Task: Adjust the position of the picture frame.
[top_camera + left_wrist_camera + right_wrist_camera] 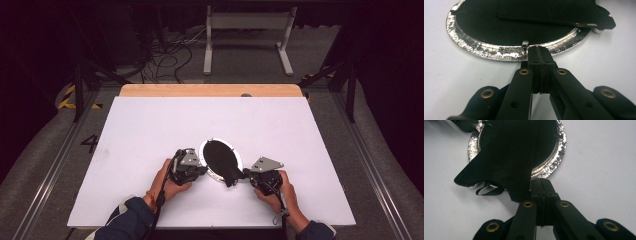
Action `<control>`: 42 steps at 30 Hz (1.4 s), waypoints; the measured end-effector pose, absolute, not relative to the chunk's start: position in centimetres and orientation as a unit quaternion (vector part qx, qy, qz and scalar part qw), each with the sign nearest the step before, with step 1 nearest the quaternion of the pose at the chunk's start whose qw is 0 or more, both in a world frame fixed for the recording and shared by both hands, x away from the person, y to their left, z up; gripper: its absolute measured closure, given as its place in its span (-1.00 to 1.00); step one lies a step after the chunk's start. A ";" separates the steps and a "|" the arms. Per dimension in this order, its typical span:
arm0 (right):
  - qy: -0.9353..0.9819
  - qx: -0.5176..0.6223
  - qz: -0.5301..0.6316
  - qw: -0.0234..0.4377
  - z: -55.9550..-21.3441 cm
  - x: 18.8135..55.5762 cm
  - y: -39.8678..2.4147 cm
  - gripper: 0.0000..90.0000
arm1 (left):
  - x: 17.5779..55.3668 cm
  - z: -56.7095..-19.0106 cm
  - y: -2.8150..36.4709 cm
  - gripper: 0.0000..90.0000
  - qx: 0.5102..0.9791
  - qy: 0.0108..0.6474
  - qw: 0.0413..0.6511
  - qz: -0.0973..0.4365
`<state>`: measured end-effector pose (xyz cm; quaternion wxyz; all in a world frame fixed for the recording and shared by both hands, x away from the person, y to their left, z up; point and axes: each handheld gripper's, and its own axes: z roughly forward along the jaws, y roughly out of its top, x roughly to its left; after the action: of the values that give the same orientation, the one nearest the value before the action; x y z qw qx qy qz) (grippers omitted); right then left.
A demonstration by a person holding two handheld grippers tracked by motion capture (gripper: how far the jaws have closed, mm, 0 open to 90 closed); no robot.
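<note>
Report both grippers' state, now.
Left gripper: shut, holding nothing, tips at the silver plate's rim.
Right gripper: shut, holding nothing, beside the black cloth.

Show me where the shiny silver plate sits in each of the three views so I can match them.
High view: silver plate, centre of the white table, between both grippers.
Left gripper view: across the top, its rim just beyond the closed jaws.
Right gripper view: top centre.
Shared landmark: the black cloth lying over it.
</note>
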<state>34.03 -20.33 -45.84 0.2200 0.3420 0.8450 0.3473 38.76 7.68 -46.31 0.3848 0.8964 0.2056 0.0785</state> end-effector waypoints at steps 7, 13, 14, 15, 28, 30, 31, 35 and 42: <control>0.844 0.347 0.350 0.212 -46.0 34.5 -19.8 1.00 | 39.2 -46.3 7.6 1.00 0.894 0.212 0.383 0.092; 0.840 0.353 0.363 0.195 -46.0 34.6 -20.1 1.00 | 39.4 -46.3 7.6 0.99 0.894 0.212 0.381 0.101; 0.838 0.357 0.367 0.191 -46.1 34.7 -20.1 1.00 | 39.4 -46.3 7.6 0.99 0.894 0.214 0.381 0.102; 0.837 0.359 0.366 0.191 -46.1 34.7 -20.0 1.00 | 39.5 -46.3 7.7 0.99 0.893 0.214 0.380 0.108; 0.835 0.360 0.368 0.196 -46.2 34.8 -17.4 1.00 | 40.8 -46.4 9.2 0.95 0.884 0.248 0.376 0.122; 0.837 0.355 0.364 0.201 -46.2 34.6 -17.0 1.00 | 40.9 -46.4 9.4 0.94 0.884 0.251 0.376 0.121; 0.837 0.355 0.365 0.200 -46.2 34.6 -16.9 1.00 | 41.0 -46.4 9.5 0.94 0.884 0.251 0.375 0.122; 0.839 0.352 0.365 0.199 -46.2 34.5 -16.7 1.00 | 41.1 -46.4 9.5 0.96 0.883 0.256 0.375 0.120; 0.842 0.347 0.365 0.195 -46.2 34.2 -16.4 1.00 | 41.5 -46.4 9.3 0.98 0.880 0.259 0.378 0.123</control>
<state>34.20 -16.40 -46.22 0.1947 0.3469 0.8416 0.3654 41.54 9.32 -46.43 0.3776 0.8803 0.2595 0.1233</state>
